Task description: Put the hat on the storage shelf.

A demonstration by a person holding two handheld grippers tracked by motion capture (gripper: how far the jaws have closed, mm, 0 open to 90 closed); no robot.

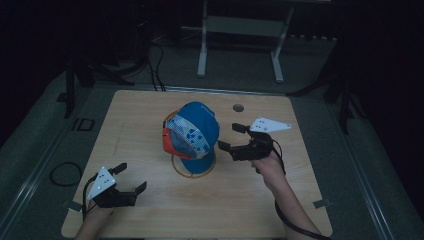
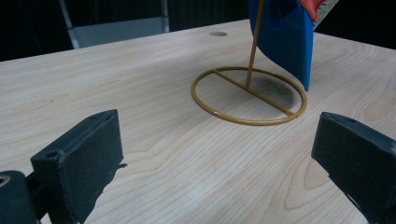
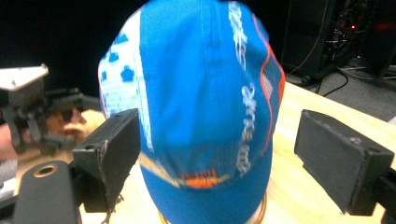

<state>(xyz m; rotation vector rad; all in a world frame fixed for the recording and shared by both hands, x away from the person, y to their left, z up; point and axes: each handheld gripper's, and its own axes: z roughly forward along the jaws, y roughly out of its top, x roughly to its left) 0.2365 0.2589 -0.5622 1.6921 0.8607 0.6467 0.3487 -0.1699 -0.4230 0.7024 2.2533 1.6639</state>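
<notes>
A blue cap [image 1: 196, 131] with a white patterned panel and orange trim hangs on a gold wire stand [image 1: 194, 170] at the middle of the wooden table [image 1: 150, 210]. My right gripper [image 1: 232, 136] is just right of the cap, open, its jaws apart and not touching it. In the right gripper view the cap [image 3: 201, 107] stands close ahead between the spread jaws of the right gripper [image 3: 217, 154]. My left gripper [image 1: 132, 176] rests open near the front left edge. Its own view shows the stand's ring [image 2: 247, 122] and the cap's blue brim [image 2: 285, 37] beyond the left gripper [image 2: 219, 154].
A round hole [image 1: 238, 107] is in the tabletop behind the cap. A white frame's legs [image 1: 202, 55] stand on the floor beyond the table. A cable loop [image 1: 65, 174] lies on the floor at the left. My left gripper [image 3: 28, 112] shows far off in the right gripper view.
</notes>
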